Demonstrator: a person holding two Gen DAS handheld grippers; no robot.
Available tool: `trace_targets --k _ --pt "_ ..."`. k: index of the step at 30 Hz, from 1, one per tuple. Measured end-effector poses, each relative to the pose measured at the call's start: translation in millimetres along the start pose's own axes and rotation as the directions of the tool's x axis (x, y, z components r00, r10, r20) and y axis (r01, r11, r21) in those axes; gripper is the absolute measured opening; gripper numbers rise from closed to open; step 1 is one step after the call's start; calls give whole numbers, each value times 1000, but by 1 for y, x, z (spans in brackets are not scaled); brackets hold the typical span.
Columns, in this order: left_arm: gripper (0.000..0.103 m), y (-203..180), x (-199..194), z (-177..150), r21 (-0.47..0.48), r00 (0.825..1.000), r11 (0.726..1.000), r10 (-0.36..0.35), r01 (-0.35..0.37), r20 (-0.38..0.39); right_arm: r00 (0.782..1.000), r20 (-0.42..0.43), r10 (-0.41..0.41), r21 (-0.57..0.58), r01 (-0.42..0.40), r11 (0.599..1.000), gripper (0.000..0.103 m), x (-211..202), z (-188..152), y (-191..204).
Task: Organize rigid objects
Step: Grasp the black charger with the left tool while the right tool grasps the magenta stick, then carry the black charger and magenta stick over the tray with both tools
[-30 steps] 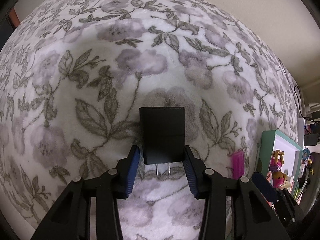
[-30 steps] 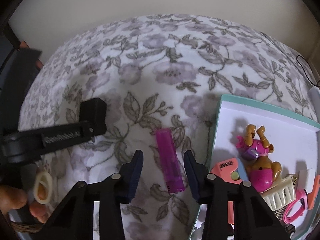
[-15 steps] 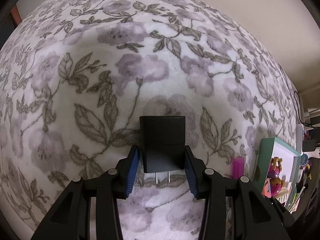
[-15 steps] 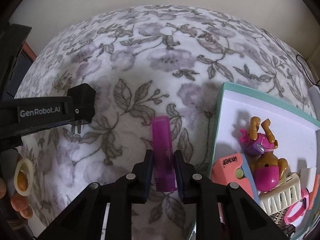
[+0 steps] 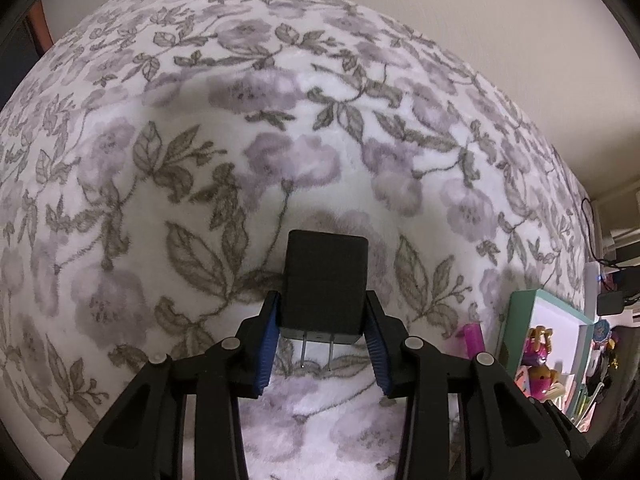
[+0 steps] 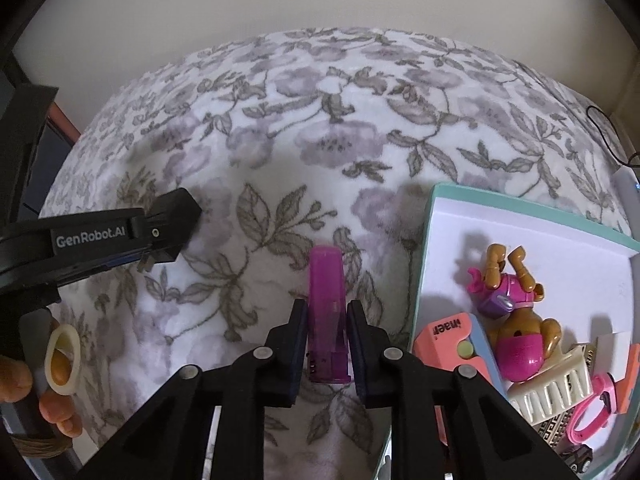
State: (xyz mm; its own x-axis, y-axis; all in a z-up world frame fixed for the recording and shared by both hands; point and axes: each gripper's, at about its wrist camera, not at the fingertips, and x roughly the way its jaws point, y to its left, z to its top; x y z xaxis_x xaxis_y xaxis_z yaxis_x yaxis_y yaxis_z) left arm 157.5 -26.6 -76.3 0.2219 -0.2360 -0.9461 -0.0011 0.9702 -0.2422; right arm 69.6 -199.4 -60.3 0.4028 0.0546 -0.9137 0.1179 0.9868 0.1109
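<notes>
Left gripper (image 5: 323,344) is clamped on the black plug adapter (image 5: 324,284); its jaws have just been closing, blue pads pressed on both side faces, two metal prongs pointing back at my camera. Right gripper (image 6: 328,340) is clamped on the purple lighter (image 6: 326,312), pads on its long sides near the metal end, jaws settled tight. Both things sit over the floral blanket (image 5: 280,120), in its near-right part, the lighter just beside the left wall of the teal box (image 6: 424,264), the adapter further left. Risks, my guess: the adapter is a smooth, hard, squarish block gripped only at its lower end, so it could pivot or slip out if I swing fast. The lighter is a slim, glossy, translucent plastic bar, held near one end, so the free tip could tilt and catch the box rim going in. The blanket is plush and soft, gives under anything set down, so a dropped piece would land quietly but askew. The box is rigid card with a white floor, its near corner already crowded: brown-and-pink toy dog (image 6: 516,312), cream hair claw (image 6: 552,388), coral eraser case (image 6: 444,336), pink band (image 6: 592,408). Dropping the lighter there could knock the pile; the far half is bare, safer.
</notes>
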Motion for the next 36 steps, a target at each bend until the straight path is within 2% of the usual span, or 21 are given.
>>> trace_targets --k 15,26,36 --pt "40 -2 -32 8 6 997 999 -39 38 73 998 60 33 27 -34 999 21 -23 8 -3" --pt "40 -3 -49 12 10 993 999 -46 45 112 997 71 40 29 -43 999 21 -27 9 -4" --pt "40 -32 -70 0 70 986 995 -79 69 145 995 101 27 67 -34 997 21 -52 0 -21"
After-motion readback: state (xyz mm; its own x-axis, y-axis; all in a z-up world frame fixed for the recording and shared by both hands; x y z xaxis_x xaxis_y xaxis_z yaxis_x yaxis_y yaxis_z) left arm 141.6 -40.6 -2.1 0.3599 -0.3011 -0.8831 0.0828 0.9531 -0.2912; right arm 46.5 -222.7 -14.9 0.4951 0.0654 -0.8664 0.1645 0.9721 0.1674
